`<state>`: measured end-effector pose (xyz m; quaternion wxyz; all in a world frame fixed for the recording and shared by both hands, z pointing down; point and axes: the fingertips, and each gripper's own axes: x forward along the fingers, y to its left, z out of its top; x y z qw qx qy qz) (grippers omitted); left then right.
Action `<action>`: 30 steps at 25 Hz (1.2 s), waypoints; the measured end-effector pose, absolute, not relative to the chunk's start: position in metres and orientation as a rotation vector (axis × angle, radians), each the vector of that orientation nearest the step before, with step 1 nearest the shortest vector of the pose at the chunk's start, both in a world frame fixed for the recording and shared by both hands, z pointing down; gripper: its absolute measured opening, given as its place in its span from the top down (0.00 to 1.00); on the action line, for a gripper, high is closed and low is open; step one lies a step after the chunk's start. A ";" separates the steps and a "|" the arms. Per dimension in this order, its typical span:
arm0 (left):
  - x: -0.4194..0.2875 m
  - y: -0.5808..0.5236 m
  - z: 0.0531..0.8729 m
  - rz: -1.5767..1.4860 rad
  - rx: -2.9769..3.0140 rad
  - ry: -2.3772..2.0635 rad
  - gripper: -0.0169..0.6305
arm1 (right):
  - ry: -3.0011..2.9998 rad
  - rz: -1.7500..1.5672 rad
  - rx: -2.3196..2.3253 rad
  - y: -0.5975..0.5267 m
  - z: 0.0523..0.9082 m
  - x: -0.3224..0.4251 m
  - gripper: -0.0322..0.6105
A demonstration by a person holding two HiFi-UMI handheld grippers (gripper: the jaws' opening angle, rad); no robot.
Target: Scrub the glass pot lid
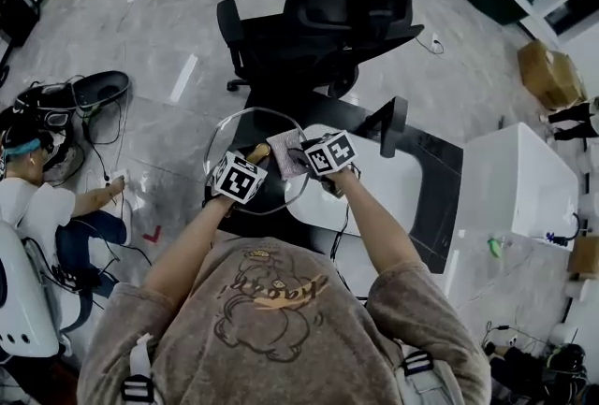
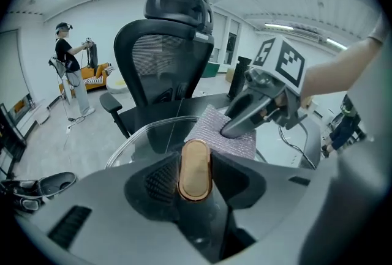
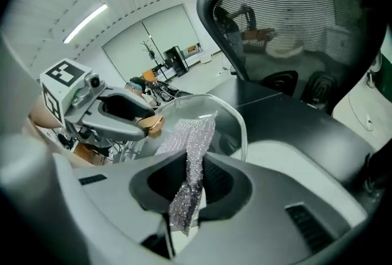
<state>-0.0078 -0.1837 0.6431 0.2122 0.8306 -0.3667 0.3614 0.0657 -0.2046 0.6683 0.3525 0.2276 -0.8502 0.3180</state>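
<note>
Both jaws tight over black desk [image 1: 438, 203]: left gripper [image 1: 255, 157] on lid knob [image 2: 195, 167], right gripper [image 1: 299, 156] on cloth [image 3: 191, 163]

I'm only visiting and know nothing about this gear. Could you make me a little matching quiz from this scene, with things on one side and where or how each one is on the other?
Things:
1. lid knob
2. scrubbing cloth
3. glass lid
4. office chair

Place or state:
A. black, on the far side of the table
B. clamped in the left gripper
C. see-through, with the cloth lying against it
D. clamped in the right gripper

Pairs: 1-B, 2-D, 3-C, 4-A.
</note>
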 end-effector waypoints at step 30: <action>-0.008 -0.184 0.645 1.069 2.236 -0.918 0.70 | -2.114 0.817 0.680 -0.092 0.662 -0.013 0.83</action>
